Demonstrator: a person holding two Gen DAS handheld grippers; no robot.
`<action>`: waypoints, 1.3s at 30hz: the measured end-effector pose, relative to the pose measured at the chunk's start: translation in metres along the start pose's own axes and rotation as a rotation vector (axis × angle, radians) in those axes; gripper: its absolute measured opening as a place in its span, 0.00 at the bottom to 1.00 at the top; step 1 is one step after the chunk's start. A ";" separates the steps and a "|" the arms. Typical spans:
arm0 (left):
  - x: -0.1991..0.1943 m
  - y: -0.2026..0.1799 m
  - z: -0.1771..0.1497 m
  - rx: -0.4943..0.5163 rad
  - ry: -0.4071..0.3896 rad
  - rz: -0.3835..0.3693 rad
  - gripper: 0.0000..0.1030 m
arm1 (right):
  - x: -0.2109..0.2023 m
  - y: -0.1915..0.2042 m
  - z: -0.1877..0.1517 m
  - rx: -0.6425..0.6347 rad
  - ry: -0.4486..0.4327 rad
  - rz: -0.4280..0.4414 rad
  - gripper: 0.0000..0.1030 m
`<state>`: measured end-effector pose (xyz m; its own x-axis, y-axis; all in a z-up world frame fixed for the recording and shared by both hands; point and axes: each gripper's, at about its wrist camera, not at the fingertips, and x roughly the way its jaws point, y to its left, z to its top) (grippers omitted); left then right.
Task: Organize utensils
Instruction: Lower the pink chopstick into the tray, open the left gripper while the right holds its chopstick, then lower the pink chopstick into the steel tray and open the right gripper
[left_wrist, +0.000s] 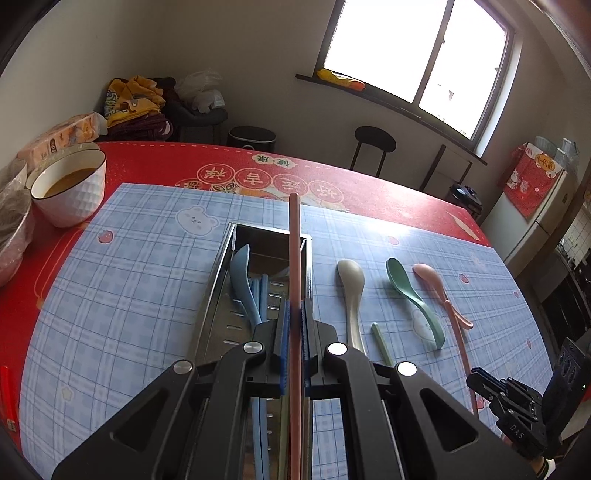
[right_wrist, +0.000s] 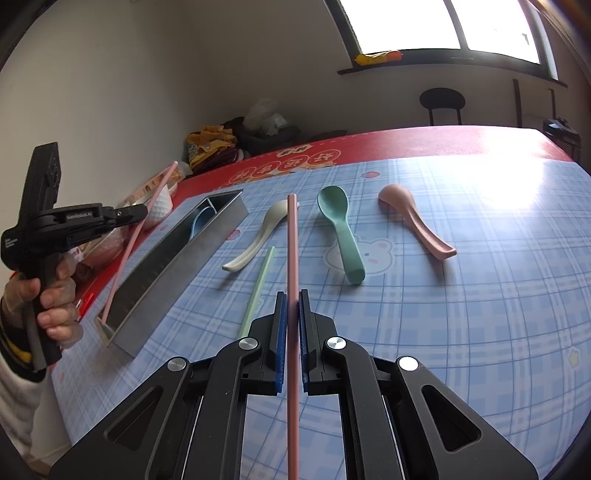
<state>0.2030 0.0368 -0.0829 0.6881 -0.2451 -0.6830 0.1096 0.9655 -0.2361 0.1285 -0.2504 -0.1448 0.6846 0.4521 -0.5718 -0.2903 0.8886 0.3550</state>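
Note:
My left gripper (left_wrist: 295, 314) is shut on a pink chopstick (left_wrist: 294, 240), held above the open metal tray (left_wrist: 218, 295). A blue spoon (left_wrist: 242, 280) and blue chopsticks lie inside the tray. My right gripper (right_wrist: 292, 299) is shut on a second pink chopstick (right_wrist: 292, 240), low over the blue checked mat. On the mat lie a cream spoon (right_wrist: 258, 236), a green spoon (right_wrist: 341, 229), a pink spoon (right_wrist: 413, 221) and a green chopstick (right_wrist: 258, 291). The right wrist view shows the left gripper (right_wrist: 142, 212), held by a hand, beside the tray (right_wrist: 177, 269).
A white bowl (left_wrist: 70, 192) of brownish liquid stands at the mat's far left corner, beside bagged items and a tissue box. The mat lies on a red tablecloth (left_wrist: 147, 162). Stools and a bin stand beyond the table under the window.

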 end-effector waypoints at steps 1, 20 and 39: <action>0.006 0.002 -0.001 -0.007 0.015 -0.006 0.06 | 0.000 0.000 0.000 0.001 0.000 0.000 0.06; 0.060 0.011 -0.018 -0.007 0.242 0.031 0.06 | 0.002 0.000 0.000 0.002 0.008 0.005 0.06; -0.048 0.010 -0.068 0.291 -0.124 0.102 0.88 | 0.005 0.001 -0.001 0.012 0.015 -0.002 0.06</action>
<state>0.1218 0.0523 -0.0994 0.7863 -0.1508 -0.5991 0.2236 0.9735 0.0485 0.1309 -0.2473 -0.1486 0.6752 0.4514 -0.5833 -0.2806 0.8886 0.3628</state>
